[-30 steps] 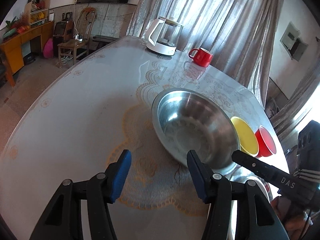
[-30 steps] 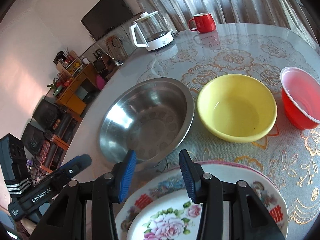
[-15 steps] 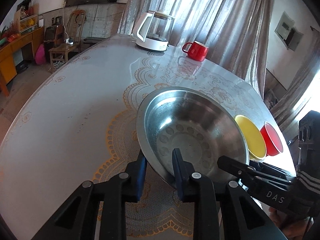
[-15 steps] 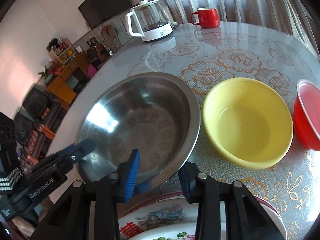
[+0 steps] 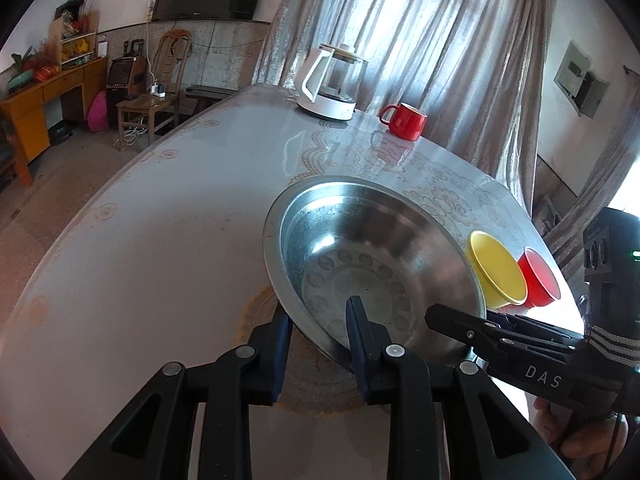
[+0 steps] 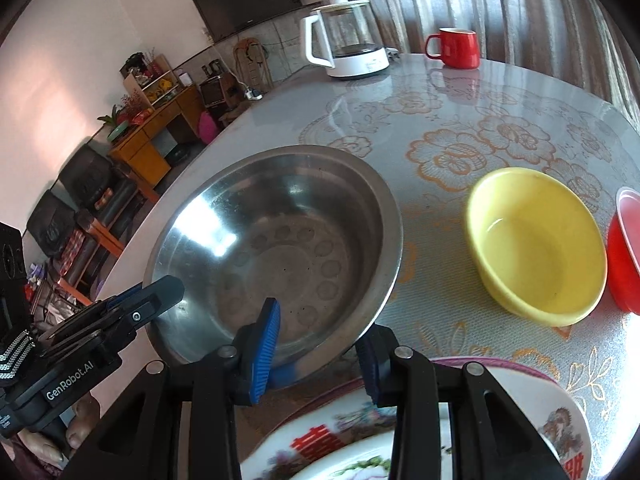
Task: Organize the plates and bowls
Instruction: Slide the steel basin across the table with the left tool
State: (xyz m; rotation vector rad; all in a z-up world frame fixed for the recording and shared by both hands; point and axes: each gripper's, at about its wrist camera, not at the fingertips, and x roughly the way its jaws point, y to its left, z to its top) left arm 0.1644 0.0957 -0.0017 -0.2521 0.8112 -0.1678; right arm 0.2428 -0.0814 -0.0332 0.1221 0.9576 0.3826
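I have both grippers, left (image 5: pixel 318 334) and right (image 6: pixel 320 346), pinching the near rim of the steel bowl (image 6: pixel 280 248), so I can lift it level onto the plate (image 6: pixel 560 404) nearby

Steel bowl (image 6: pixel 280 248) tilted, near rim raised; yellow bowl (image 6: pixel 536 256), red bowl (image 6: pixel 624 256) beside; floral plate (image 6: pixel 560 420) nearest.

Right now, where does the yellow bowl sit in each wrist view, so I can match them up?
Left wrist view: the yellow bowl is at the right, past the steel basin's far rim, beside the red bowl.
Right wrist view: the yellow bowl is right of centre, between the steel basin and the red bowl.
Shared landmark: the red mug by the curtain.
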